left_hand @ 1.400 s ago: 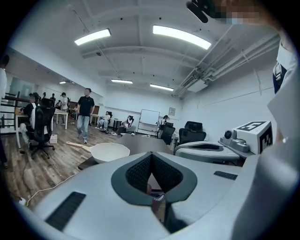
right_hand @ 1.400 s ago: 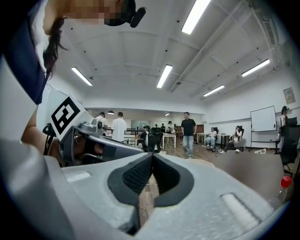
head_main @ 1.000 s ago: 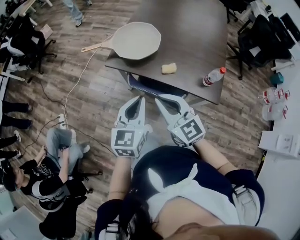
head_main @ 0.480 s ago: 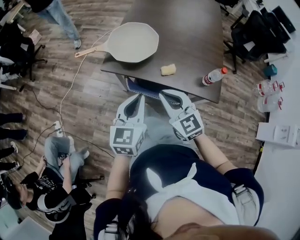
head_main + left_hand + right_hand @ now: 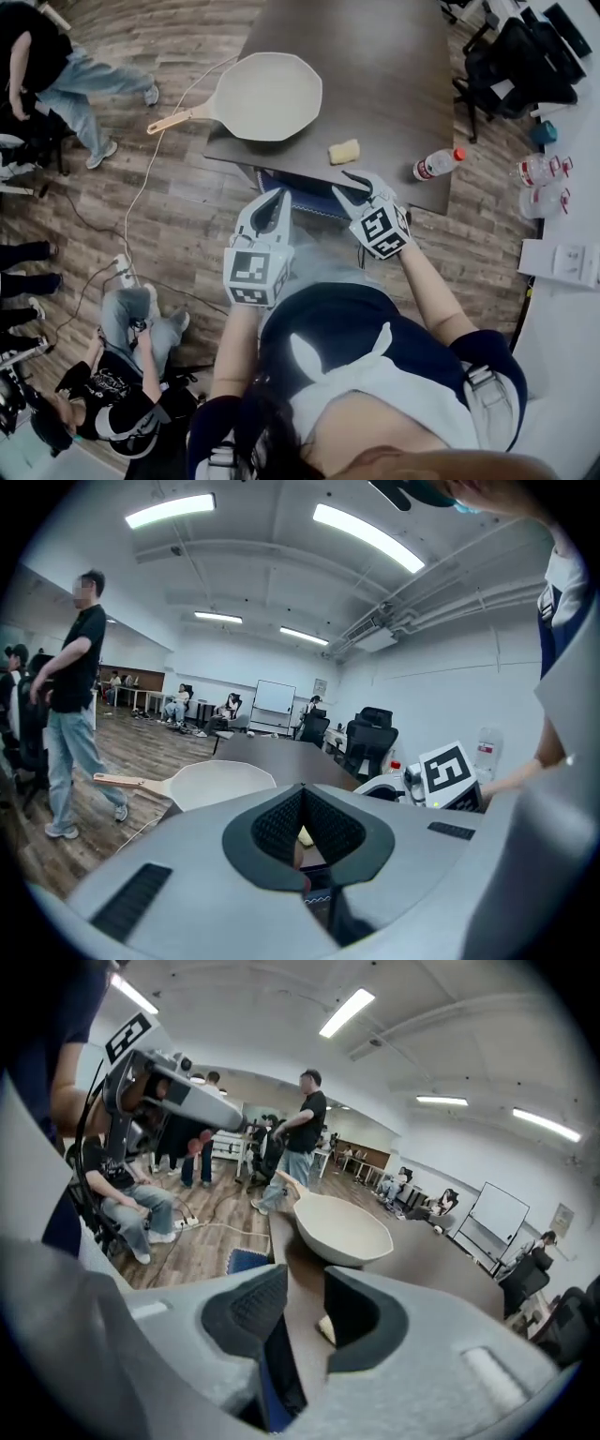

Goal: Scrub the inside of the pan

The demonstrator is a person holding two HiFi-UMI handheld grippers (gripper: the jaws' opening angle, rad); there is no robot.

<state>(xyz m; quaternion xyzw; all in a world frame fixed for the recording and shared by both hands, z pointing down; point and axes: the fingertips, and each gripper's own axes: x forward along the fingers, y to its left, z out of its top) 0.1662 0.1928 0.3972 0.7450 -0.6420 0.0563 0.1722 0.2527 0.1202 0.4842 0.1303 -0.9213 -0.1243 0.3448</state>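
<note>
Left claw (image 5: 278, 194) is closed and empty; right claw (image 5: 352, 187) is opening on nothing, near a worktop (image 5: 375, 75) bearing pan (image 5: 267, 96), sponge (image 5: 343, 151) and bottle (image 5: 436, 164), label unreadable.

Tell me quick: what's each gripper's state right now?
Left gripper: shut, holding nothing.
Right gripper: jaws opening, nothing between them.
</note>
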